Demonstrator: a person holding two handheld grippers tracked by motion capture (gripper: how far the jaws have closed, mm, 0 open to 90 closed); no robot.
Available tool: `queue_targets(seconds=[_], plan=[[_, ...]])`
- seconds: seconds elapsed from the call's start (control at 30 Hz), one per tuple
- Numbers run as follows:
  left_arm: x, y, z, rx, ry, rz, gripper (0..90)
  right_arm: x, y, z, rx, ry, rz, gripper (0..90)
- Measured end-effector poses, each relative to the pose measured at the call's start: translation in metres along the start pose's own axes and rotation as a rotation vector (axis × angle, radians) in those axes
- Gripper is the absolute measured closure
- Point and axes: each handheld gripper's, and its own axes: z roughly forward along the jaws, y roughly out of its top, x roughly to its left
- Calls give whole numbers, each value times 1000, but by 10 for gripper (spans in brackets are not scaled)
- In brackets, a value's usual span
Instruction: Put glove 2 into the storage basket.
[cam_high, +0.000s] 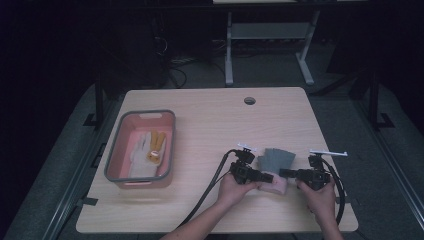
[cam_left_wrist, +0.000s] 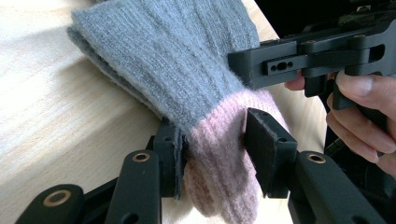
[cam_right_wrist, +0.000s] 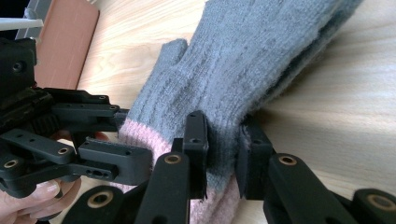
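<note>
Left gripper (cam_left_wrist: 212, 149) and right gripper (cam_right_wrist: 224, 149) both clamping grey knit glove with pink cuff (cam_left_wrist: 187, 70), pinching cuff edges, likely for lifting it flat

We see a fuzzy grey-and-pink knit glove (cam_left_wrist: 187, 70) between matt black plastic jaws, on pale, smooth wood-grain table (cam_left_wrist: 56, 116) beneath them

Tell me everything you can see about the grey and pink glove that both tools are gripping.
The glove is a fuzzy ribbed knit, grey over the hand and fingers with a pale pink cuff. It lies flat near the front right of the wooden table, fingers pointing away from the person. It looks like two layers stacked, perhaps a pair. The left tool pinches the pink cuff; the right tool clamps the edge where grey meets pink. A stubby thumb sticks out sideways.
</note>
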Motion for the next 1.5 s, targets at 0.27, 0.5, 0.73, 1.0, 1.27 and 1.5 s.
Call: queue_targets(seconds=[0.27, 0.5, 0.73, 1.0, 1.27, 1.5], plan=[[-2, -1, -12, -10, 2, 9, 596, 9, 2, 1, 1, 15, -28, 764], [-1, 0, -27, -17, 5, 23, 612, 22, 5, 2, 10, 19, -54, 767], [1, 1, -41, -31, 8, 22, 625, 31, 9, 7, 11, 40, -53, 769], [2, 2, -60, -55, 10, 28, 626, 48, 16, 9, 18, 53, -84, 770], [3, 3, -81, -83, 21, 30, 627, 68, 25, 15, 24, 63, -111, 770], [6, 4, -101, -105, 26, 36, 628, 84, 32, 20, 26, 79, -137, 770]])
